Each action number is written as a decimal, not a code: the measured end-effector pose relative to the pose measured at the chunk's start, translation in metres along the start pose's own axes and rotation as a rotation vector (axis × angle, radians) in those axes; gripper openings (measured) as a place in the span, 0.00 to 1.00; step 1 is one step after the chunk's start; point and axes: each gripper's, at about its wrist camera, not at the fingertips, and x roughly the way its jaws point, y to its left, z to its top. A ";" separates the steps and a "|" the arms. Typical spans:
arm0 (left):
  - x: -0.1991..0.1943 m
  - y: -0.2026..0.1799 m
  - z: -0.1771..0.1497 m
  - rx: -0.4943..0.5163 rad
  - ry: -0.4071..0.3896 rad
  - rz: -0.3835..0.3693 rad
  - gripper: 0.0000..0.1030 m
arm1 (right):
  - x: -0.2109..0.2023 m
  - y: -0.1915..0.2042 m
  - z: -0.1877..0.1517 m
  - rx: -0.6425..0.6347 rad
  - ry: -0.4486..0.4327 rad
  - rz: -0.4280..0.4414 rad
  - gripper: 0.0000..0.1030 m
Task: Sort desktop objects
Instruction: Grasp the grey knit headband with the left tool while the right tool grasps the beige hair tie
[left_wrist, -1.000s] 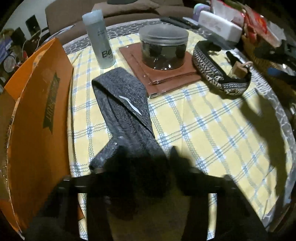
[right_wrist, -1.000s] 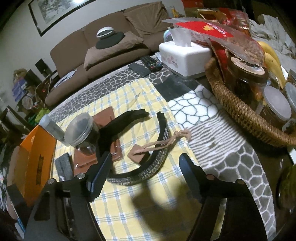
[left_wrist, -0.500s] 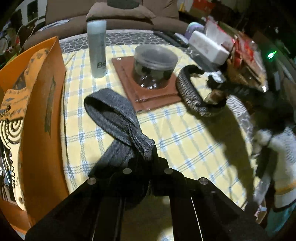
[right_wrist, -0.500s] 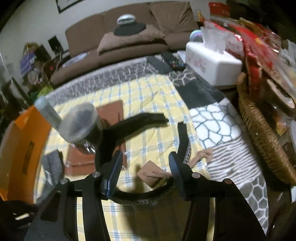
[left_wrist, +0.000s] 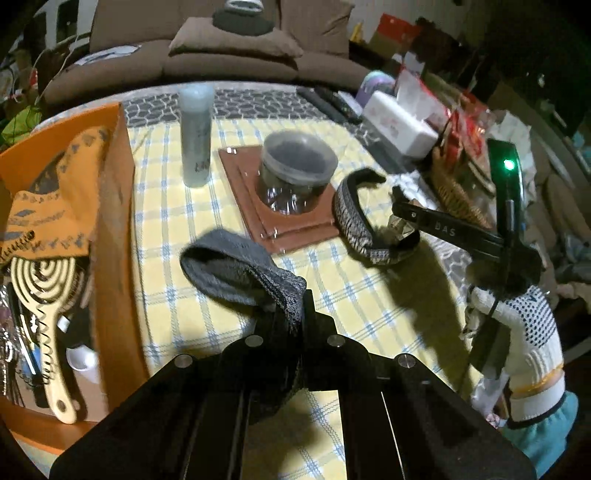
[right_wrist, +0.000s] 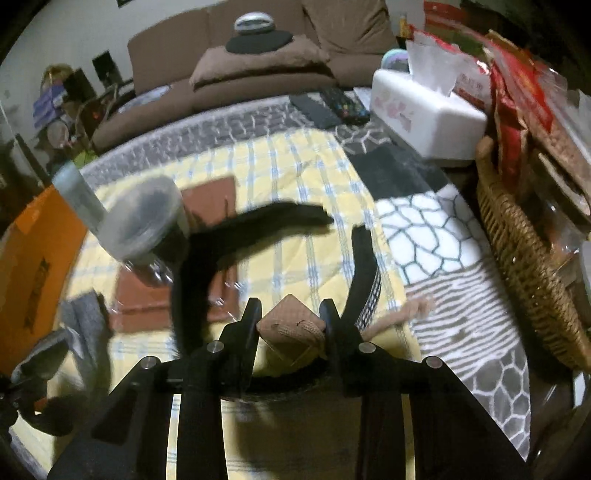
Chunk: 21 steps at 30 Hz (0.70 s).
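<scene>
My left gripper is shut on a grey fabric band and holds it lifted above the yellow checked cloth, just right of the orange box. My right gripper is closed on the patterned black headband at its tan tag; the headband also shows in the left wrist view, with the right gripper over it.
A lidded jar stands on a brown mat beside a grey bottle. The orange box holds a comb and other items. A tissue box, remotes and a wicker basket sit at the right.
My left gripper closed on the grey band and lifted it toward the orange box. My right gripper came down and closed on the headband and its tag.
</scene>
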 end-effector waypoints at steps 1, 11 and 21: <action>-0.005 0.002 0.002 -0.003 -0.008 -0.002 0.05 | -0.005 0.001 0.003 0.008 -0.014 0.013 0.31; -0.083 0.031 0.029 -0.043 -0.123 -0.032 0.05 | -0.061 0.050 0.029 -0.027 -0.141 0.174 0.31; -0.176 0.094 0.039 -0.142 -0.278 0.001 0.05 | -0.077 0.162 0.026 -0.191 -0.119 0.365 0.31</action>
